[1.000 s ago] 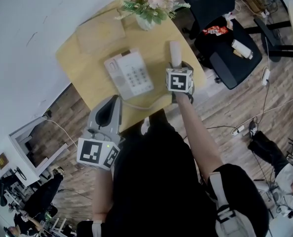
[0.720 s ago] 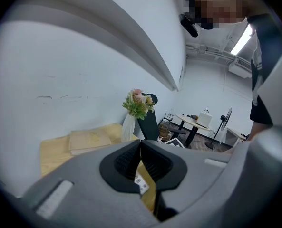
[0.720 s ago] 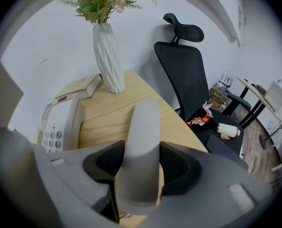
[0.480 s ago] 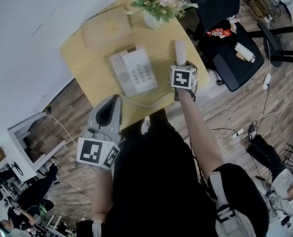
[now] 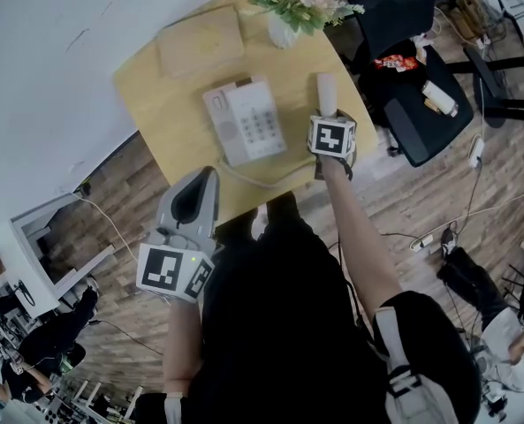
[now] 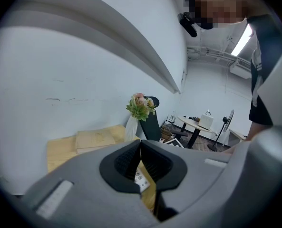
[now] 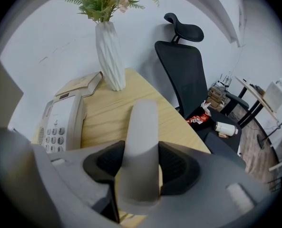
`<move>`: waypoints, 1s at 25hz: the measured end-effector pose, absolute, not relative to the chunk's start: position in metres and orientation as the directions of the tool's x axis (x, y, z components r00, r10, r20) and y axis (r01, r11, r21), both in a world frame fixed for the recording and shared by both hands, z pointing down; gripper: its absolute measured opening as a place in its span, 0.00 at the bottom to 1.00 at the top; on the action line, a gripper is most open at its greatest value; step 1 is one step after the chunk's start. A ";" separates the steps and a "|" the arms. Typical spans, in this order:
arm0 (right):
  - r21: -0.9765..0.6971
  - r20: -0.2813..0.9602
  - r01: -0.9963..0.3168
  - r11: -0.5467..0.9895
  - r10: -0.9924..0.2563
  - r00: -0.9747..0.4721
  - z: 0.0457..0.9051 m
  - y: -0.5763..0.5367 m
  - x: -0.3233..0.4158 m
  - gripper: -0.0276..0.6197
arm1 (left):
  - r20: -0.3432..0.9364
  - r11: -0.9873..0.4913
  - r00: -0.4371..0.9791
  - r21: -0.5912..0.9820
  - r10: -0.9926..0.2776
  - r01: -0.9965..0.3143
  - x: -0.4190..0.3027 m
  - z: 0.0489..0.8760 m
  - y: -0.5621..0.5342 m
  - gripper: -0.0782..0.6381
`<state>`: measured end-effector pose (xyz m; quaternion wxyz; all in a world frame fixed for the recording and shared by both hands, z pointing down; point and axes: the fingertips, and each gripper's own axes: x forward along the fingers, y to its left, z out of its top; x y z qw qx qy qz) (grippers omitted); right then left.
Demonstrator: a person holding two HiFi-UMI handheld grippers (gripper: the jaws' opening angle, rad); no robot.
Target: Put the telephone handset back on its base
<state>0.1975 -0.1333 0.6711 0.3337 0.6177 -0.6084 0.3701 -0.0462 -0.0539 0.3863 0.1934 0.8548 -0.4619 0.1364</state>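
Head view: the right tongs [image 5: 328,116] pinch the pale grey telephone handset [image 5: 326,91], which stands out past their tips to the right of the grey push-button telephone base [image 5: 244,120], apart from it, over the light wooden table [image 5: 151,95]. The left tongs [image 5: 205,177] hang at the table's near edge.

Left gripper view: the left tongs [image 6: 140,146] are pressed together at the tips, with nothing between them; the table [image 6: 60,151] lies beyond.

Right gripper view: the dark pads [image 7: 176,163] clamp the handset [image 7: 141,127] on both sides. The base [image 7: 60,122] lies to its left, with its cradle bare, and a white ribbed vase of flowers [image 7: 110,56] stands behind.
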 end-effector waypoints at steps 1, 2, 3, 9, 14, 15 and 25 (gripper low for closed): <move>-0.035 0.863 -0.999 -0.038 -0.505 -0.011 0.670 -0.131 0.198 0.38 | 0.410 -0.496 0.534 0.203 -0.740 -0.844 -0.047 0.385 -0.052 0.12; -0.031 0.864 -0.999 -0.040 -0.504 -0.007 0.670 -0.129 0.199 0.38 | 0.408 -0.494 0.531 0.202 -0.743 -0.846 -0.048 0.384 -0.051 0.12; -0.032 0.865 -0.998 -0.045 -0.501 -0.005 0.670 -0.126 0.199 0.38 | 0.405 -0.491 0.529 0.202 -0.746 -0.847 -0.049 0.384 -0.049 0.12; -0.038 0.858 -0.999 -0.031 -0.513 -0.016 0.662 -0.121 0.199 0.38 | 0.386 -0.475 0.512 0.193 -0.767 -0.858 -0.052 0.379 -0.043 0.12; -0.049 0.852 -0.999 -0.006 -0.522 -0.039 0.654 -0.115 0.192 0.38 | 0.369 -0.462 0.499 0.190 -0.784 -0.866 -0.057 0.375 -0.039 0.12; -0.050 0.851 -0.999 0.000 -0.524 -0.042 0.653 -0.114 0.191 0.38 | 0.366 -0.460 0.497 0.190 -0.787 -0.867 -0.058 0.374 -0.038 0.12; -0.055 0.822 -0.998 0.041 -0.565 -0.069 0.634 -0.110 0.179 0.38 | 0.354 -0.425 0.469 0.197 -0.809 -0.883 -0.067 0.372 -0.034 0.12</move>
